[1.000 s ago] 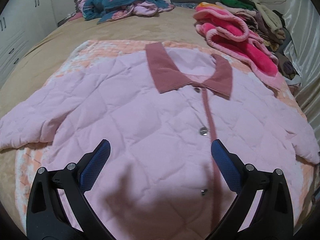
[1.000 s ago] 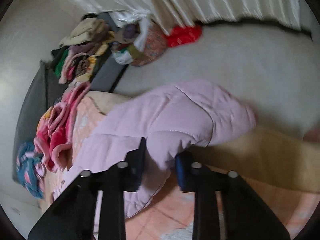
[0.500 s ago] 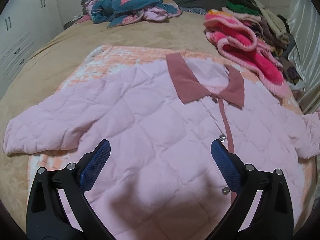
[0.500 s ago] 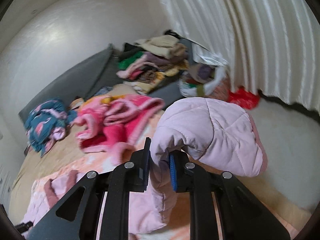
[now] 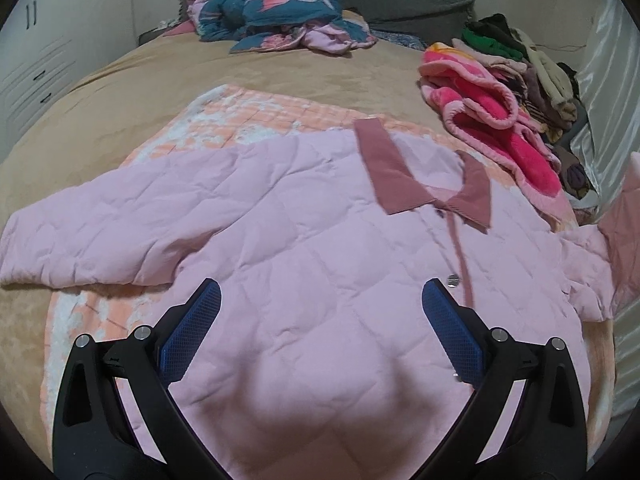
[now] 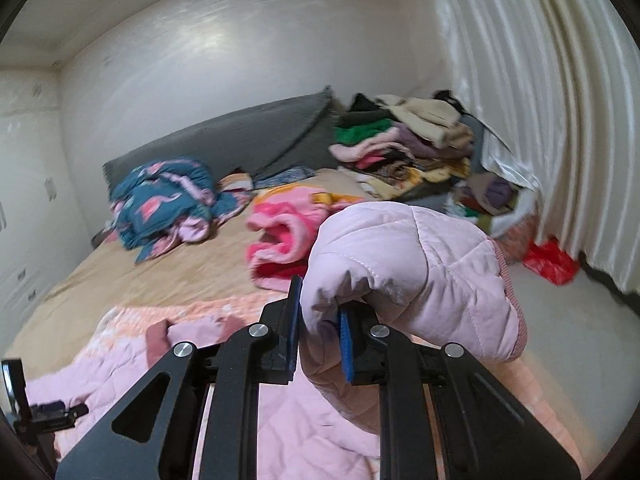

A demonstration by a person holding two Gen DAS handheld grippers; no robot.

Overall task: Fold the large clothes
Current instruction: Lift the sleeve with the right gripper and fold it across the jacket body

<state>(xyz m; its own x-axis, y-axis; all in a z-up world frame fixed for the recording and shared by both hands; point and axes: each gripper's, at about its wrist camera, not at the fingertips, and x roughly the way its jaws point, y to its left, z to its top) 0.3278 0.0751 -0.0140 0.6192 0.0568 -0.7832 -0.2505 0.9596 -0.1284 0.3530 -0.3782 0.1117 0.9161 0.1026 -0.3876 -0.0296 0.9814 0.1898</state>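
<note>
Pink jacket [image 5: 312,264] flat, collar [image 5: 424,184] pointing headboardward

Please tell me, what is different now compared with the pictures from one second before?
The right gripper, shut on the pink jacket's sleeve, has lifted it off the bed and swung it up toward the jacket's body; the sleeve end now rises at the left view's right edge. The left gripper drifted slightly, its fingers open and holding nothing. The pink jacket otherwise lies flat as before.

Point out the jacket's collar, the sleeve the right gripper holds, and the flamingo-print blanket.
collar [image 5: 394,168]: left wrist view, on its left flap.
sleeve [image 6: 412,264]: right wrist view, on the quilted cuff end above the clamped fold.
flamingo-print blanket [image 5: 276,4]: left wrist view, on the heap's middle.
</note>
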